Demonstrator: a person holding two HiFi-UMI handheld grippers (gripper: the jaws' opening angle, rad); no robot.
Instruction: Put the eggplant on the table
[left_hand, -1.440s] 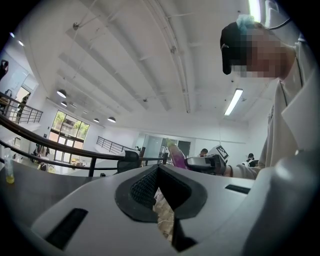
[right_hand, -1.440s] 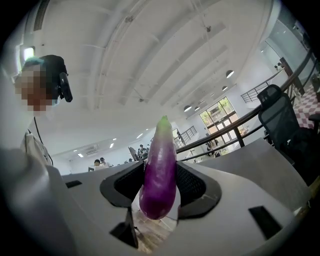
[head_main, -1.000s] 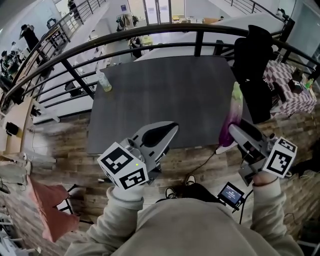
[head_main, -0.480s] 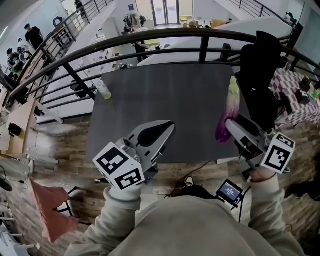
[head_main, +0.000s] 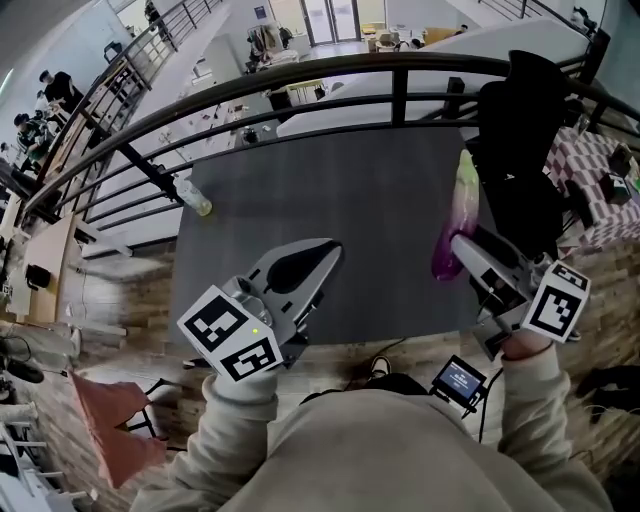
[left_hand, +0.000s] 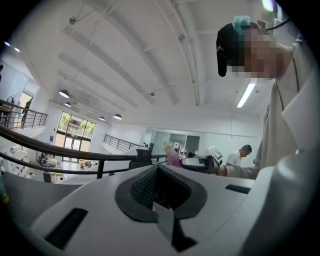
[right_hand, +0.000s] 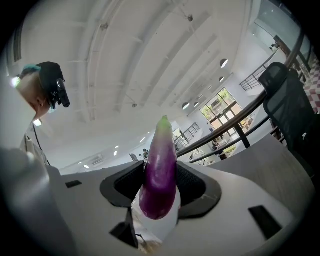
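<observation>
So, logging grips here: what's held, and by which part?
The right gripper grips the eggplant by its fat purple end; the left gripper holds nothing.

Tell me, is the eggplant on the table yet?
Not yet. Done: the eggplant is picked up, clamped in the right hand-held gripper. Happening now: it is in the air by the right edge of the table. Left to do: lower it and let go. The left hand-held gripper is empty.
</observation>
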